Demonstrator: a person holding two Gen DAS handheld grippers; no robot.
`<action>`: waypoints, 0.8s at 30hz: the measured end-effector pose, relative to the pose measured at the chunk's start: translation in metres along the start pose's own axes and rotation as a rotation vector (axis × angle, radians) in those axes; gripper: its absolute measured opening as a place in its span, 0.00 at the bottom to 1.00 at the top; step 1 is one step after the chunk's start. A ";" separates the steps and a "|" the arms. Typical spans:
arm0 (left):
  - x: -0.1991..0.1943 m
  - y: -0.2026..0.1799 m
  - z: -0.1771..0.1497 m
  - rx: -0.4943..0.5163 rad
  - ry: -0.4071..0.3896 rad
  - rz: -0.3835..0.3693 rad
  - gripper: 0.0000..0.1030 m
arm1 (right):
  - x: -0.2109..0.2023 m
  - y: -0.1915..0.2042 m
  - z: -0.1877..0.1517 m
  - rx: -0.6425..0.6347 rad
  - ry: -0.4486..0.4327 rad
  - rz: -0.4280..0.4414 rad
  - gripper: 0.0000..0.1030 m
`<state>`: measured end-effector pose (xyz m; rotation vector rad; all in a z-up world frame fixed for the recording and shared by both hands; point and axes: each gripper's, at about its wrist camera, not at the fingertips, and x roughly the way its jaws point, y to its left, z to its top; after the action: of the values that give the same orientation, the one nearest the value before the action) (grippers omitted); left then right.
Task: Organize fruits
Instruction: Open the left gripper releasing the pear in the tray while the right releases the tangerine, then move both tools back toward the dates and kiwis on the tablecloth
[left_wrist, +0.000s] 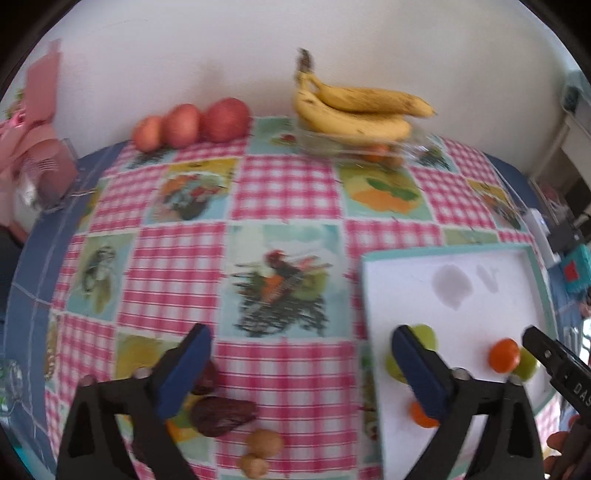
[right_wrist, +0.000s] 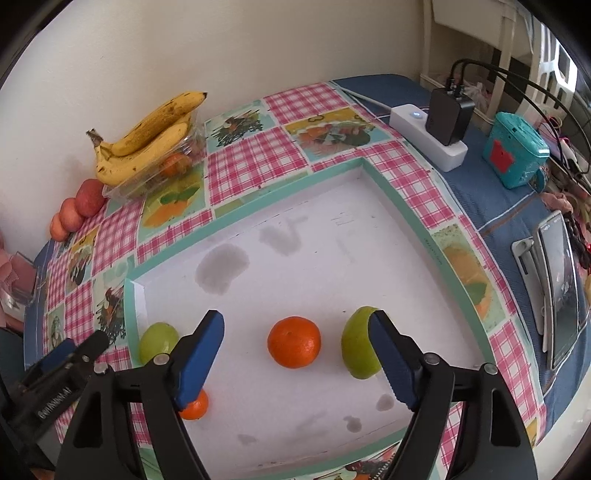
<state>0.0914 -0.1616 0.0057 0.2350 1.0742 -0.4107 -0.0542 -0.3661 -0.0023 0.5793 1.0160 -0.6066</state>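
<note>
- Right wrist view: right gripper (right_wrist: 295, 354) hanging above the white tray (right_wrist: 424, 236), jaws spread wide and empty, nothing pressed between the pads.
- Straight ahead and between the jaws, resting on the tray floor: one tangerine (right_wrist: 294, 342), round, so no long axis to line up with.
- Just beside the right-hand pad: a green lime (right_wrist: 356, 345), slightly oval, long axis running roughly up the picture; touching the pad or only near it, cannot tell.
- Further limes and tangerines partly hidden behind the left-hand pad, near the tray's left wall.
- Left wrist view: left gripper (left_wrist: 301, 363) over the chequered worktop (left_wrist: 280, 184), jaws at full spread, empty.
- Below those jaws, loose on the worktop: dark dried fruit (left_wrist: 221, 415), elongated, long axis lying across the picture, and two small brown nuts (left_wrist: 260, 452) just beside it.
- Judged next pick: the dried fruit, nearer the left hand; jaws likely best set across its short side.
- Far edge by the wall: bananas (left_wrist: 354, 110) on a clear container, tips pointing right, and apples (left_wrist: 192, 123) in a row, well apart from both grippers.
</note>
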 end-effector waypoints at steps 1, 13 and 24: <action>-0.001 0.006 0.000 -0.011 -0.006 0.017 1.00 | 0.000 0.001 -0.001 -0.006 -0.002 0.002 0.79; -0.018 0.080 -0.007 -0.181 -0.040 0.079 1.00 | 0.000 0.012 -0.006 -0.036 -0.027 -0.003 0.79; -0.056 0.122 -0.016 -0.255 -0.171 0.074 1.00 | -0.005 0.067 -0.020 -0.166 0.001 0.048 0.79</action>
<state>0.1086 -0.0340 0.0469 0.0120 0.9362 -0.2202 -0.0211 -0.3045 0.0041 0.4565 1.0398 -0.4745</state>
